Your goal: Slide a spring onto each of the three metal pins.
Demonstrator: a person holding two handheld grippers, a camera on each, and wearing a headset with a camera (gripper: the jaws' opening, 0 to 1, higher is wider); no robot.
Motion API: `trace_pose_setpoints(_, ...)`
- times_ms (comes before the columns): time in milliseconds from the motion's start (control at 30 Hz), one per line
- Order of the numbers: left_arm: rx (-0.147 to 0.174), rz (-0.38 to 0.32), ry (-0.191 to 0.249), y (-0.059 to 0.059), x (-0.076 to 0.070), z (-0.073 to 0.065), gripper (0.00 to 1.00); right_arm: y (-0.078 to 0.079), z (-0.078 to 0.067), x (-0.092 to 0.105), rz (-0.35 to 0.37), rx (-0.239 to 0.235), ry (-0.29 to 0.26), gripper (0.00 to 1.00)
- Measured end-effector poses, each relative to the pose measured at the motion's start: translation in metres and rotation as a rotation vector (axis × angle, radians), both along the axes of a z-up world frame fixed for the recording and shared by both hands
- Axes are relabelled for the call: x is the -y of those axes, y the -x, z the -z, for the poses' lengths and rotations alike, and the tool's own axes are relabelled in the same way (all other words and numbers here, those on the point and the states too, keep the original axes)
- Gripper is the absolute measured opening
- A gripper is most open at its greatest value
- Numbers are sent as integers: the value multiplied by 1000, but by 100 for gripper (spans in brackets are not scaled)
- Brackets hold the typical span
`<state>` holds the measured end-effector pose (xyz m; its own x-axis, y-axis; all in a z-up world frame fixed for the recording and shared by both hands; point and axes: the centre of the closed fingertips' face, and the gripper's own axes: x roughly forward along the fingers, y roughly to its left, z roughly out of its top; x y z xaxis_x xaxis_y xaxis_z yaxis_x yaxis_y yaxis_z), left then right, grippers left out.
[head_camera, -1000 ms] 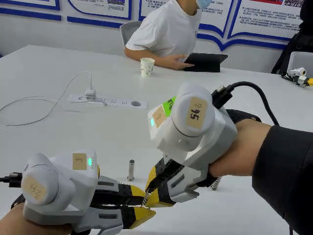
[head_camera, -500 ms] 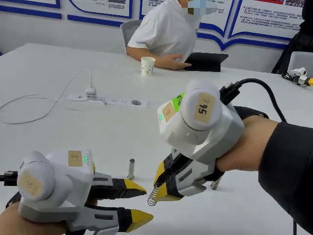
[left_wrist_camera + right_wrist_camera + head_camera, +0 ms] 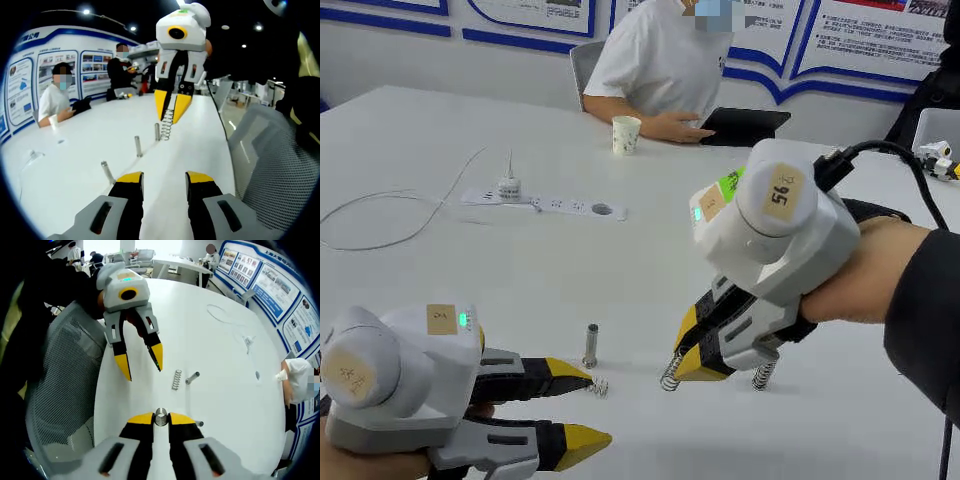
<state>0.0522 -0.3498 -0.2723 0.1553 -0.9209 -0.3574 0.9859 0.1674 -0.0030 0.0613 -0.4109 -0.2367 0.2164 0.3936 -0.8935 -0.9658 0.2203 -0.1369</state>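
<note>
"What is the right gripper (image 3: 679, 364) holding?"
"A spring (image 3: 669, 373), pinched tight, down near the white table (image 3: 520, 270). Its sticker (image 3: 782, 193) says 95."
"And the left gripper (image 3: 598, 407)?"
"Jaws wide, nothing inside. A loose spring (image 3: 598, 386) lies beside a metal pin (image 3: 590, 345)."

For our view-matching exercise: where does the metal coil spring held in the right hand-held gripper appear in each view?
Head view: metal coil spring, lower centre-right, at yellow jaw tips.
Left gripper view: spring upper centre, hanging from yellow tips.
Right gripper view: spring bottom centre, end-on between jaws.
Shared landmark: seated person in white shirt.
</note>
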Motion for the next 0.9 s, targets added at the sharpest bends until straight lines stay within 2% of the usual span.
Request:
trace_pose_setpoints(300,-7,-35,9,-3,-7,-2,37,-17,-1,26,54,22,40,12)
trace_pose_setpoints(500,-15,-42,10,-1,-9,1,39,-38,1,44,104,39,68,12)
trace_pose_setpoints(667,-19,-44,12,0,-8,2,39,-54,4,47,131,38,68,12)
trace_pose_setpoints(900,-23,-52,12,0,-9,3,39,-66,15,44,132,27,90,12)
